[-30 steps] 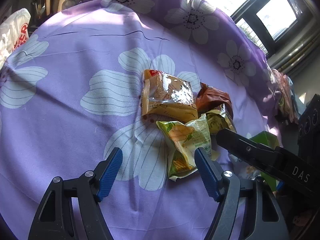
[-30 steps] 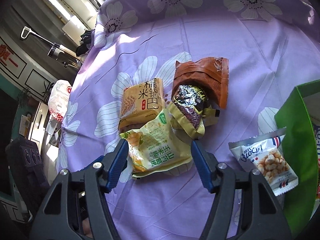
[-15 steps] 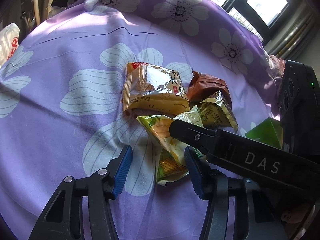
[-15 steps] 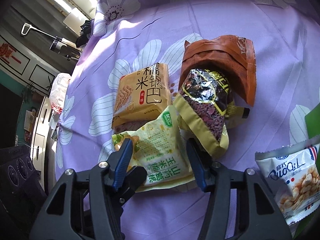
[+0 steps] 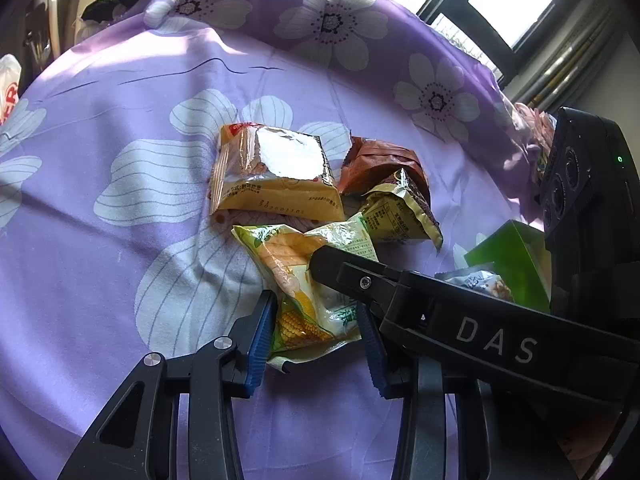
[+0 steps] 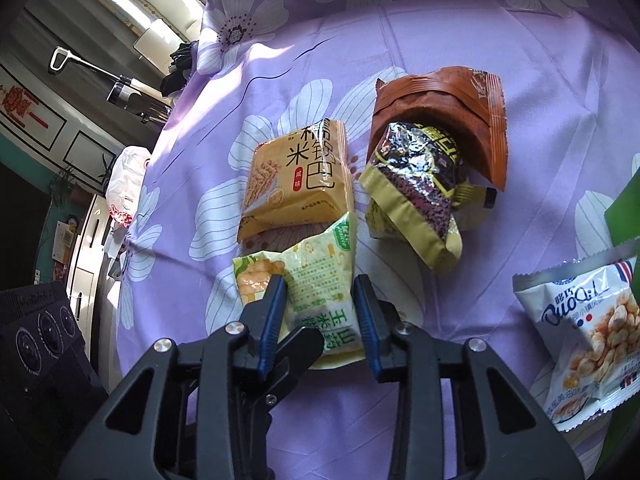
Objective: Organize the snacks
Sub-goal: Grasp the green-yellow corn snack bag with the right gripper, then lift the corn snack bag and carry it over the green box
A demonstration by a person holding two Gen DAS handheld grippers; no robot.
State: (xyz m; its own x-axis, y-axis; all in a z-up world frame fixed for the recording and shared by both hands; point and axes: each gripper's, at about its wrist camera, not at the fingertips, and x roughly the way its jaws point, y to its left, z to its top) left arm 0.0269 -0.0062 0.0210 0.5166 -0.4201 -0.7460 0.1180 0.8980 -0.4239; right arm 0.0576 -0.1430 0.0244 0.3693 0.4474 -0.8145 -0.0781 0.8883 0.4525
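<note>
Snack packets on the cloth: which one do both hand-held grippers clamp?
The pale green corn packet, nearest the cameras; the orange, brown and dark ones lie untouched.

Purple cloth w/ white flower print [image 5: 120, 128] covered surface, sunlit patches + creases. Dark-framed window [image 5: 500, 12] behind, bright daylight. Grey wall w/ framed panels [image 6: 60, 132] at left; white plastic bag [image 6: 124, 184] near cloth edge.

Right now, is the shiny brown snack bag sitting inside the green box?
No, the shiny brown snack bag lies on the purple flowered cloth, well apart from the green box at the right edge.
</note>
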